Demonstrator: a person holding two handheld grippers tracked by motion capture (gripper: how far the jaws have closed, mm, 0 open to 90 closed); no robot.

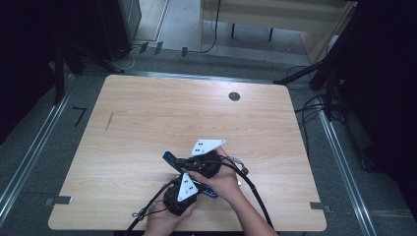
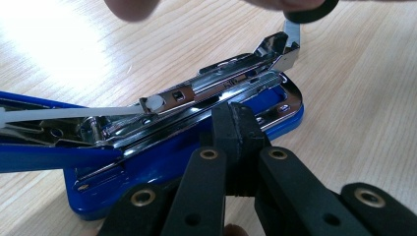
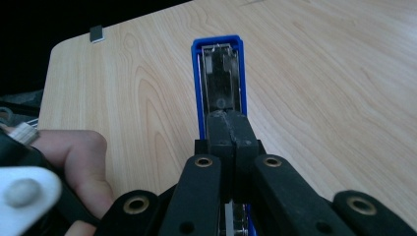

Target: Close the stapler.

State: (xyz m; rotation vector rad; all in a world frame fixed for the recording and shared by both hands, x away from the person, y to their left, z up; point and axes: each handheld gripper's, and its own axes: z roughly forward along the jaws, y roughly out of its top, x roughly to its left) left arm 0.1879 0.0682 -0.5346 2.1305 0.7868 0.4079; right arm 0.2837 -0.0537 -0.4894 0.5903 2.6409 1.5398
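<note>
A blue stapler (image 1: 169, 158) lies opened out flat on the wooden table (image 1: 147, 113), in the near half of it, well on the person's side of the small dark round grommet (image 1: 234, 96) set near the far edge. Its long axis runs on a diagonal in the high view: one blue end points away from the person and to the left, and the other end (image 1: 210, 192) points back toward the near right, with both hands over its middle. In the left gripper view the blue base (image 2: 162, 167) lies across the picture with its chrome staple channel (image 2: 216, 86) facing up, the rounded metal nose at the right, and a white strip (image 2: 59, 114) running leftward along the channel. The left gripper (image 2: 239, 120) has its jaws pressed together with no gap, the tips resting against the side of the base. In the right gripper view the stapler (image 3: 219, 73) runs straight away from the camera, its squared blue end farthest off. The right gripper (image 3: 227, 129) also has its jaws closed tight together, the tips set down on the metal inside.
</note>
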